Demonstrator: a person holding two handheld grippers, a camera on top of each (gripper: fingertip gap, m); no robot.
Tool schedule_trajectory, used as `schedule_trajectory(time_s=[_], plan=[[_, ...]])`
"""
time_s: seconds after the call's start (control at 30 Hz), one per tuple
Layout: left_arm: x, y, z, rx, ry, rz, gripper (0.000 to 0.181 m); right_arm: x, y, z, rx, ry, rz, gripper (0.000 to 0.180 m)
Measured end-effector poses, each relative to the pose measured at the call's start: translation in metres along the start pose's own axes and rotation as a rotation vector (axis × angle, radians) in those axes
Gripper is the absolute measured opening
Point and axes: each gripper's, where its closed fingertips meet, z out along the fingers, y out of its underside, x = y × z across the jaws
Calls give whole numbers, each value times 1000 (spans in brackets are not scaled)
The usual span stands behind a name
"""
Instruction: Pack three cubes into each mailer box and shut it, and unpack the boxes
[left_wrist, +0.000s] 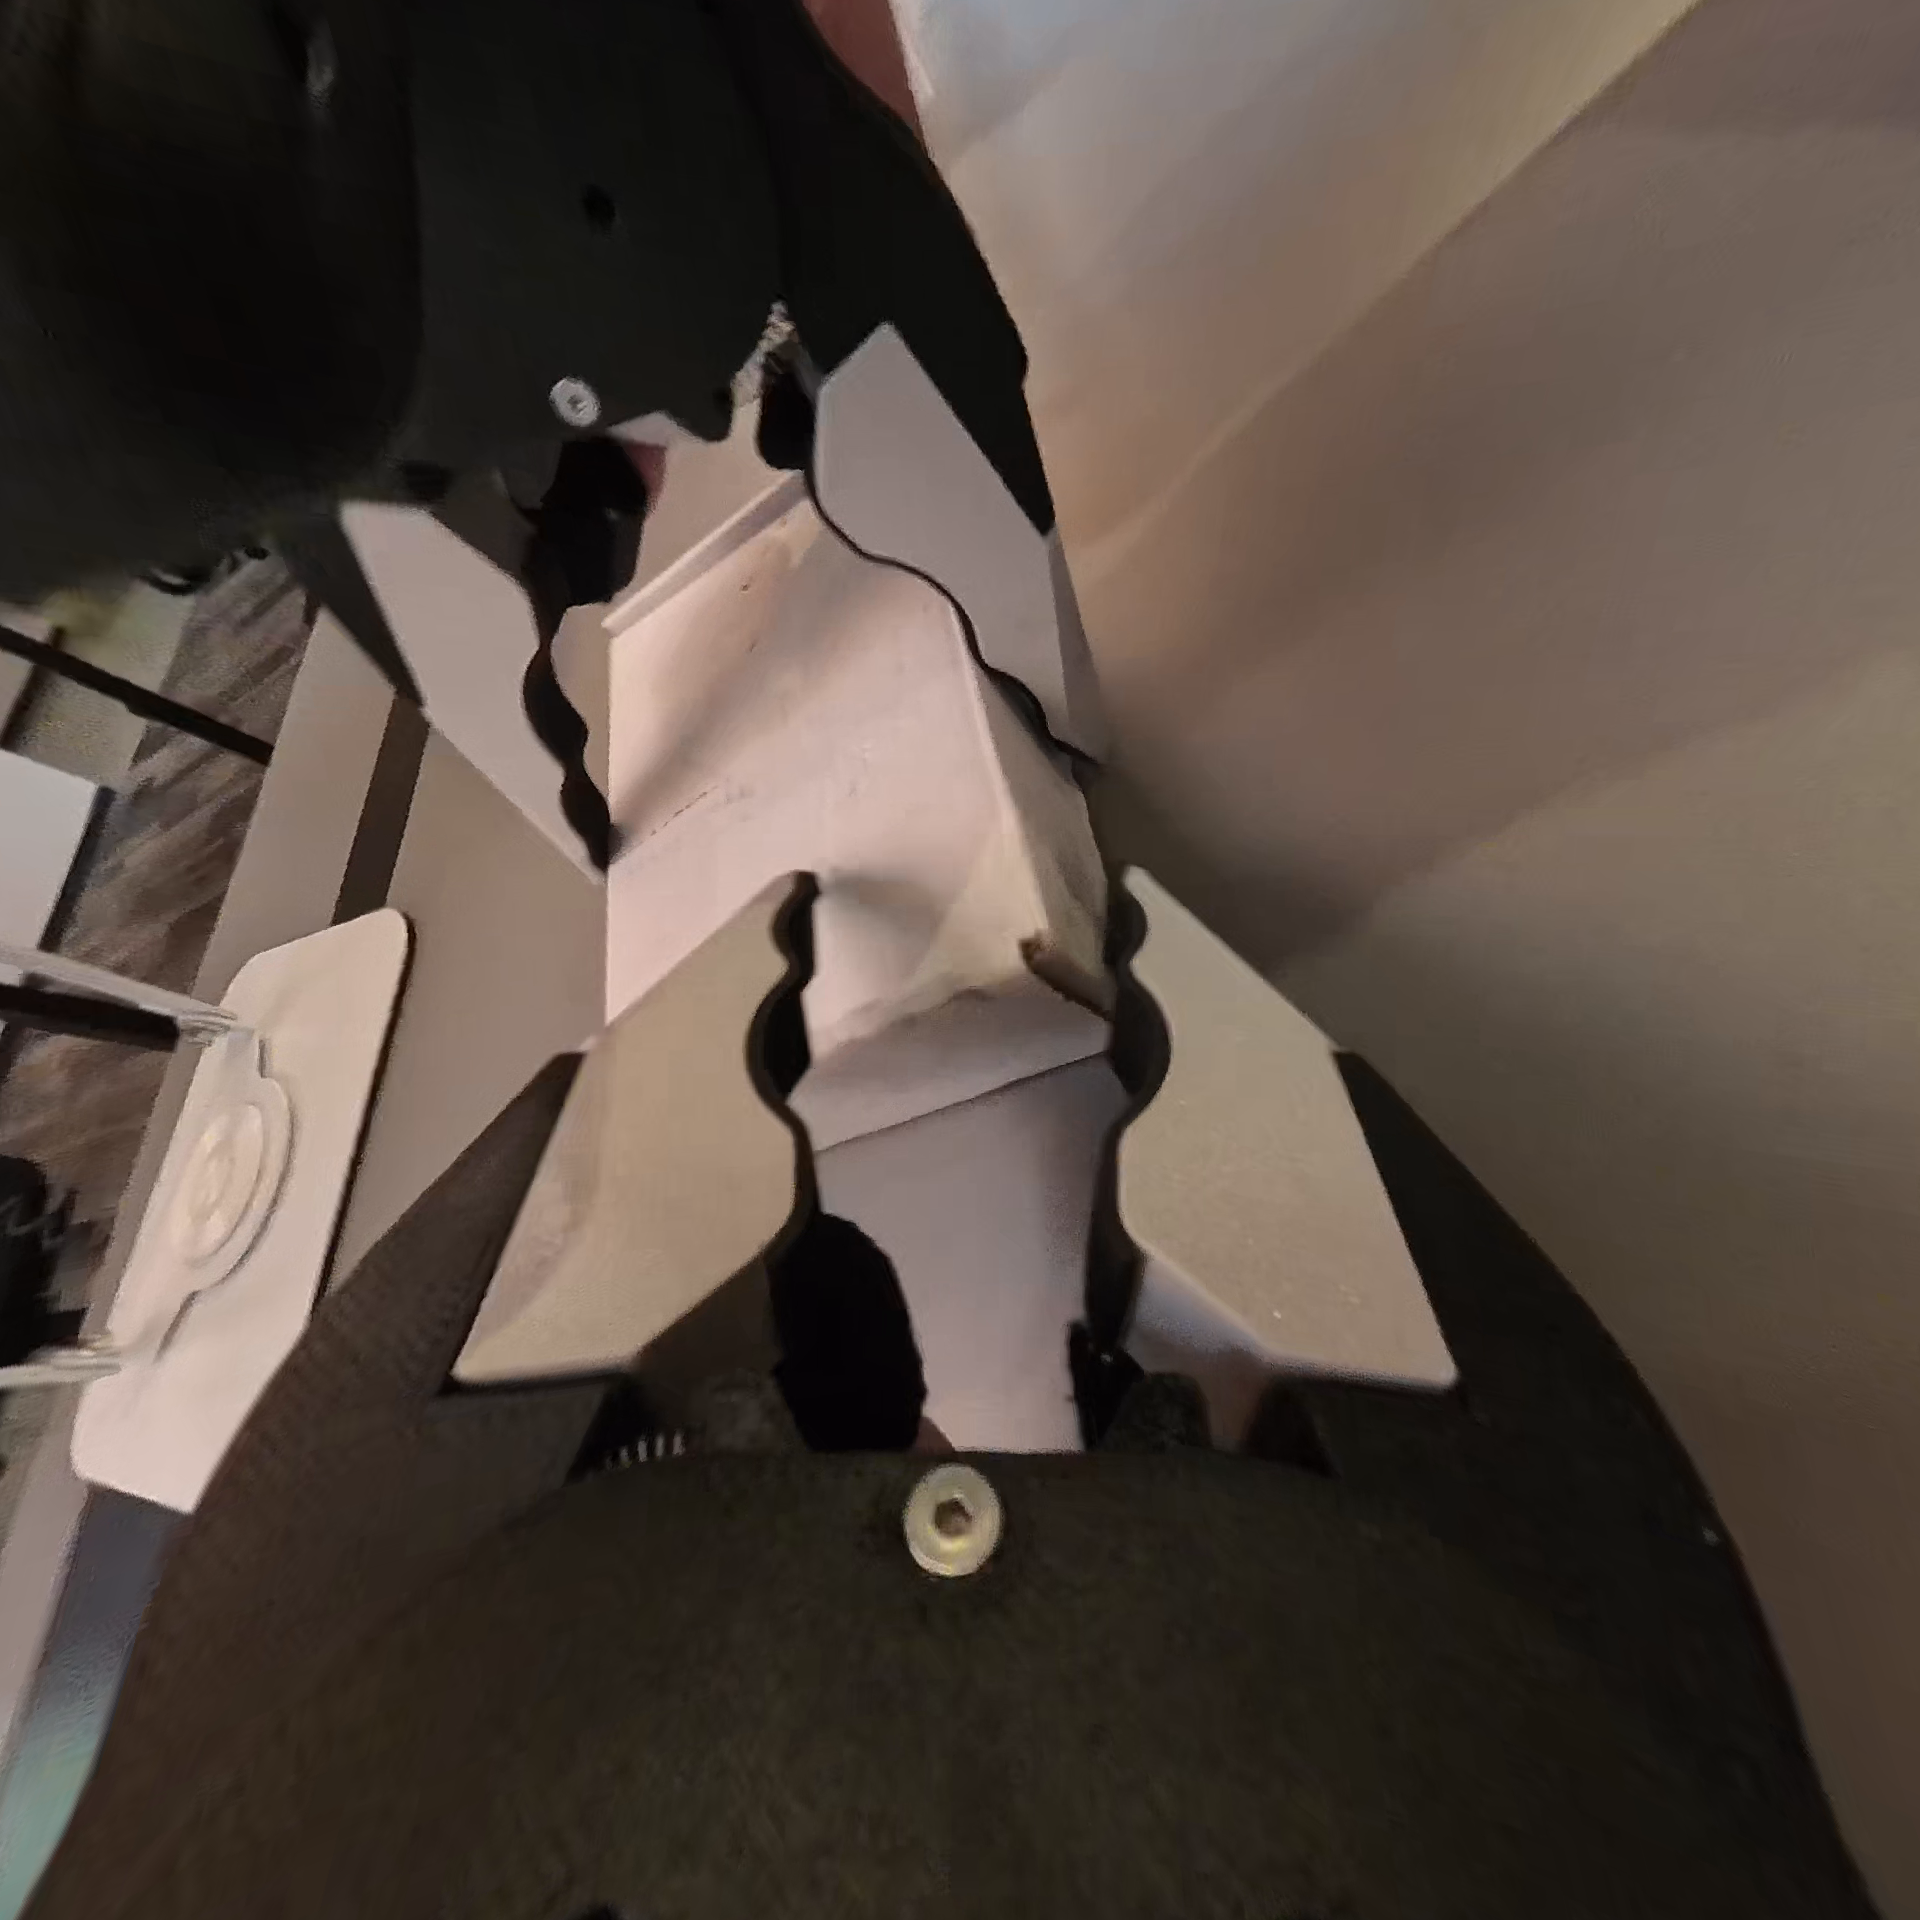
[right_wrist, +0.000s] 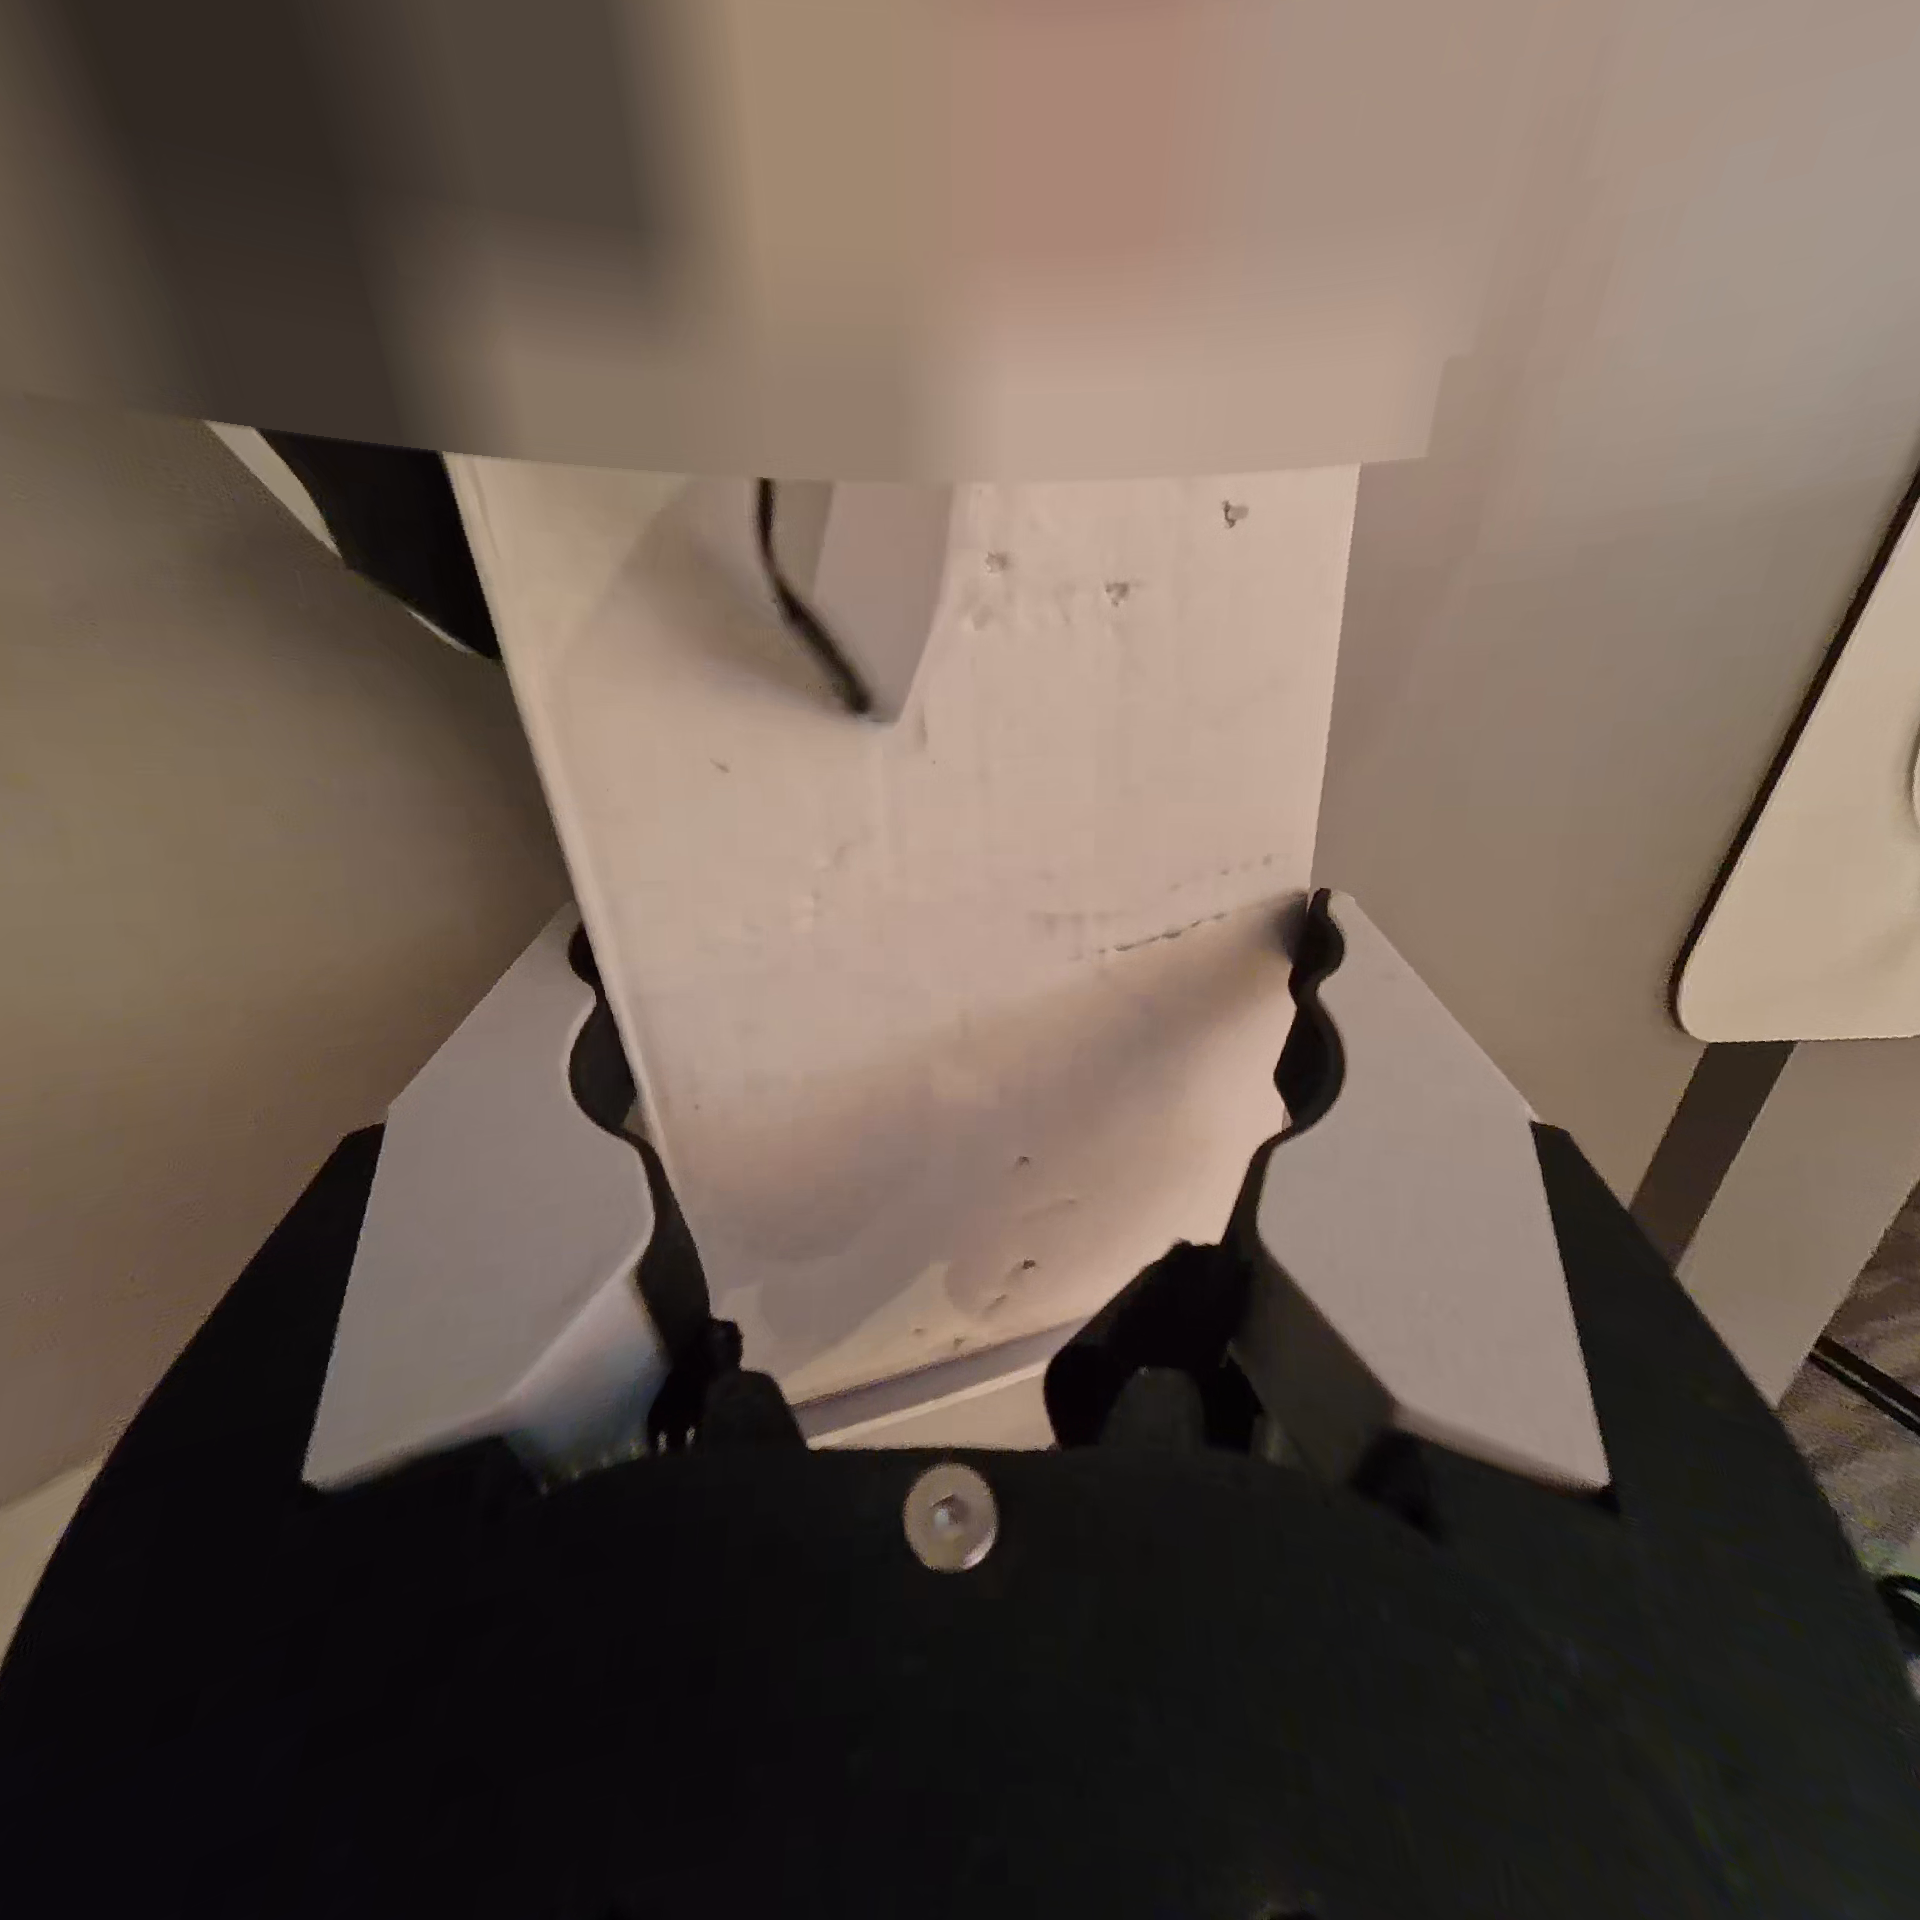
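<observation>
1. White cardboard: one mailer box (left_wrist: 831, 748) is shut and sits between both grippers, its faces scuffed and dented.
2. Left gripper (left_wrist: 961, 904): both fingers flank the near end of the box. The right finger lies against the box's frayed corner at 3 o'clock of the finger gap; the left finger overlaps the box face at 9 o'clock. It appears closed on the box, though contact on the left side is not clearly visible.
3. Right gripper (right_wrist: 945, 914): the box (right_wrist: 935, 883) fills the gap between its fingers, both wavy pads pressed to the box sides. It is grasping the box.
4. In the left wrist view the right gripper (left_wrist: 707, 665) enters from 11 o'clock, its fingers clamped on the far end of the same box.
5. A white flat card with a round embossed mark (left_wrist: 249, 1164) lies at 9 o'clock in the left view, well apart from the box.
6. A white rounded panel with a dark rim (right_wrist: 1808, 831) stands at 3 o'clock in the right view.
7. No cubes can be seen.
</observation>
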Motion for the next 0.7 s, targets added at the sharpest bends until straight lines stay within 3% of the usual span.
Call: schedule_trajectory(time_s=[0.13,0.27,0.37,0.53,0.7], plan=[[-33,-11,-25,246,-103,-202,71,4,5,-17,92,-25,87,126],[-68,-12,-46,400,-252,-330,54,28,24,-60,144,41,129,126],[-82,4,-47,380,-327,-370,37,56,52,-105,143,151,126,126],[-79,7,-30,296,-334,-310,14,117,152,-179,-59,366,96,125],[-80,5,-20,268,-347,-269,18,158,268,-198,-333,408,120,126]])
